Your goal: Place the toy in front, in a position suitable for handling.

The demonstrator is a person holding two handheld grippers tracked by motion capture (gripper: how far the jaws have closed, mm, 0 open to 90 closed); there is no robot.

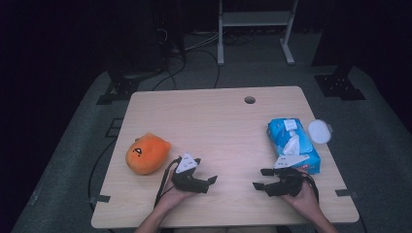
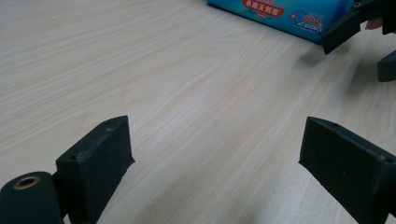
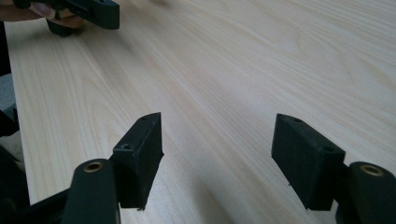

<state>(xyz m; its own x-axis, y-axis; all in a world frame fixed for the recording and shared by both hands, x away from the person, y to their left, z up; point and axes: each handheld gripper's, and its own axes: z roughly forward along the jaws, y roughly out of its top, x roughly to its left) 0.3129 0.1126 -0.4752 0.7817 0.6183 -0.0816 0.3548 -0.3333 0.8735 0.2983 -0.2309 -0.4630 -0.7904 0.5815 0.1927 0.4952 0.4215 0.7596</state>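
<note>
My left gripper (image 1: pixel 212 180) rests low over the wooden table (image 1: pixel 218 126) near its front edge and points right. Its jaws stand open (image 2: pixel 219 154) with bare wood between them. My right gripper (image 1: pixel 261 178) faces it from the right, also open (image 3: pixel 217 140) and holding nothing. The two sets of jaws point at each other across a short gap. An orange plush toy (image 1: pixel 147 153) lies just left of the left hand. A blue pack of wet wipes (image 1: pixel 293 143) lies behind the right gripper, and its printed side (image 2: pixel 280 11) appears in the left gripper view.
A white round lid (image 1: pixel 319 130) sits at the table's right edge beside the wipes. A cable hole (image 1: pixel 249 100) is near the far edge. Beyond the table are a dark floor, cables and a metal stand (image 1: pixel 255 29).
</note>
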